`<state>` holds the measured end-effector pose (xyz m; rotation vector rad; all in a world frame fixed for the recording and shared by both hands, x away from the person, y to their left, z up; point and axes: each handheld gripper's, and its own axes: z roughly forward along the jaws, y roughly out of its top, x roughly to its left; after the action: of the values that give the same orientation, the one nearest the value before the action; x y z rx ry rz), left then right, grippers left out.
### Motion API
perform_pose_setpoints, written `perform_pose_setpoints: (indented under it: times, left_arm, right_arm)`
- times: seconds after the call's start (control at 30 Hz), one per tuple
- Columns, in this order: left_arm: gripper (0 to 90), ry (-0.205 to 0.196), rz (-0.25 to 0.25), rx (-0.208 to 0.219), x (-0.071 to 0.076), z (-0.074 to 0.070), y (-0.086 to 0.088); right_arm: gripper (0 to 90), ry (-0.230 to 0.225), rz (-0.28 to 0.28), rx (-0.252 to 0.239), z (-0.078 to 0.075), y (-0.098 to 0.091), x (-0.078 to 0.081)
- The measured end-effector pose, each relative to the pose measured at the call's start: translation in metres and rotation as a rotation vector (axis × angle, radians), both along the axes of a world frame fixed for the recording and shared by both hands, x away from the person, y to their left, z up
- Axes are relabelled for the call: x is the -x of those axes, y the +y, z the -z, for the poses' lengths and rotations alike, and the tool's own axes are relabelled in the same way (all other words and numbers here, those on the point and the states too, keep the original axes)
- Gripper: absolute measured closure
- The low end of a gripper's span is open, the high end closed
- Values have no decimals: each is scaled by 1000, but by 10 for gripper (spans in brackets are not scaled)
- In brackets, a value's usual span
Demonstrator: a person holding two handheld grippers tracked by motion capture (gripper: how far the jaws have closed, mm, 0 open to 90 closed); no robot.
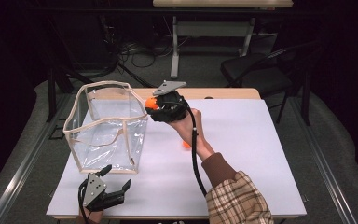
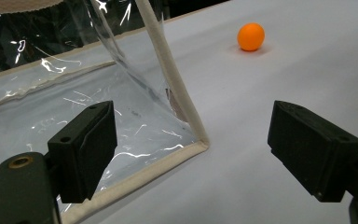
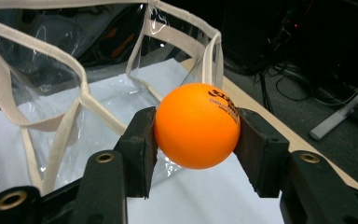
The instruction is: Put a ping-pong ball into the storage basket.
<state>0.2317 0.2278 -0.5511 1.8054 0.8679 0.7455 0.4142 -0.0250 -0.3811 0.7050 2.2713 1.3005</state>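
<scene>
A clear plastic bag (image 1: 106,128) with beige trim stands open-topped on the left of the white table (image 1: 242,154). My right gripper (image 1: 150,103) is raised beside the bag's upper right rim, shut on an orange ball (image 3: 196,126) with dark print; the pads press it from both sides. A second orange ball (image 2: 251,36) lies on the table, partly hidden behind the right wrist (image 1: 186,144) in the high view. My left gripper (image 1: 117,176) rests near the front edge, open and holding nothing, with the bag's bottom corner (image 2: 200,140) just ahead of its jaws.
A black chair (image 1: 261,70) and a table's legs (image 1: 177,42) stand beyond the far edge, with cables on the floor. The right gripper's cable (image 1: 195,158) trails along the forearm. White tabletop stretches to the right of the bag.
</scene>
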Motion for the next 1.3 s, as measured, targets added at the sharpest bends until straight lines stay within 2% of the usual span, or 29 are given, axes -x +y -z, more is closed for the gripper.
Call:
perform_pose_setpoints:
  times: [0.4,0.9,1.3]
  left_arm:
    - [158,0,-1,0,0,0,0]
    - [158,0,0,0,1,0,0]
    - [158,-1,0,-1,1,0,0]
  right_arm:
    - [505,-2,-12,19,-3,14,-4]
    - [504,-8,-20,14,-10,30,-7]
    - [504,3,-19,33,-6,41,-12]
